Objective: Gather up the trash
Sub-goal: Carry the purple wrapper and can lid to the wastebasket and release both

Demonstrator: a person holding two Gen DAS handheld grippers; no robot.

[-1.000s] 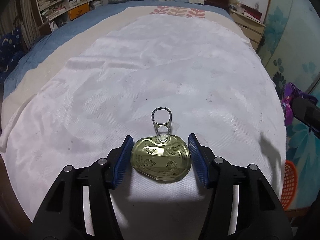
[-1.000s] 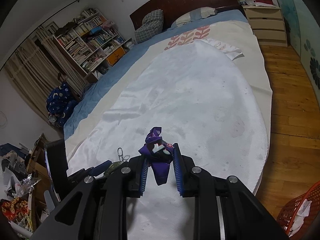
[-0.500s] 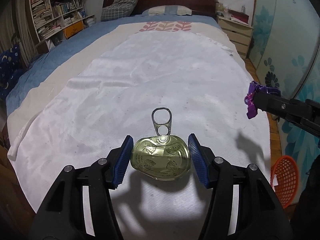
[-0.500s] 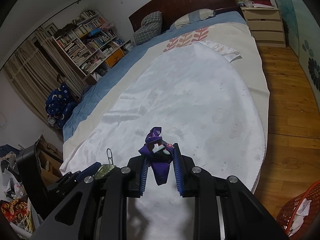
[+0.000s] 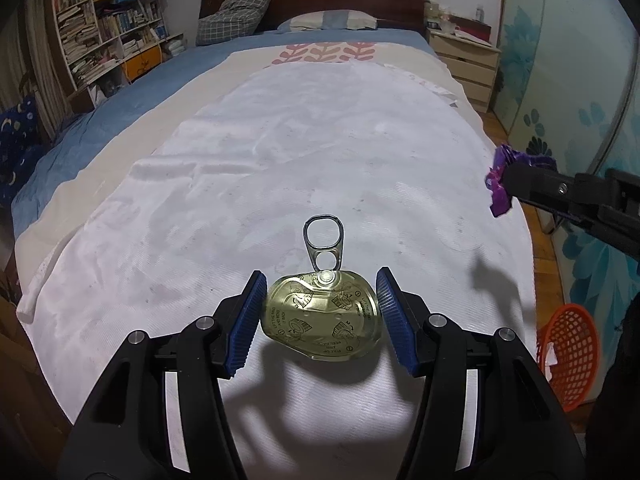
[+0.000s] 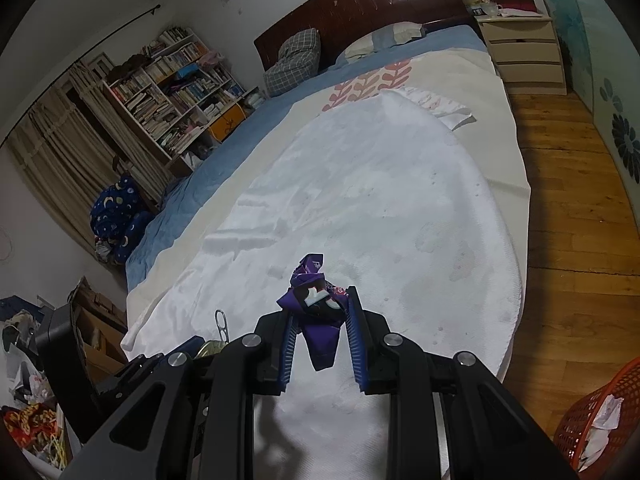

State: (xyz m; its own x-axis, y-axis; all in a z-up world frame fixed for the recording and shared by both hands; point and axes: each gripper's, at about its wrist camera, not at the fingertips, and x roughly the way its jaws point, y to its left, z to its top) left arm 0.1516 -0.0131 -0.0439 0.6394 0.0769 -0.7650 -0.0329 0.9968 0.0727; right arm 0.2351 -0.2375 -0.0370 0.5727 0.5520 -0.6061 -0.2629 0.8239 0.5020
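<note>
Holding both pickups above the bed (image 5: 320,152), left tongs (image 5: 320,312) clenched on a pull-tab can lid (image 5: 322,314), right tongs (image 6: 320,340) clenched on a crumpled purple wrapper (image 6: 316,320), next move likely carrying both over the orange basket (image 5: 568,344) and releasing.

Both your wrist views look down the bed (image 5: 320,140) toward the far headboard (image 6: 360,4), sharing the white sheet.

Free room: white cloth (image 5: 320,152) over the bed lies bare ahead of both views. Floor (image 6: 568,184) alongside is open. Obstacles: orange basket (image 5: 568,344) at the bed's foot corner; nightstand (image 6: 524,52) beside the headboard.
</note>
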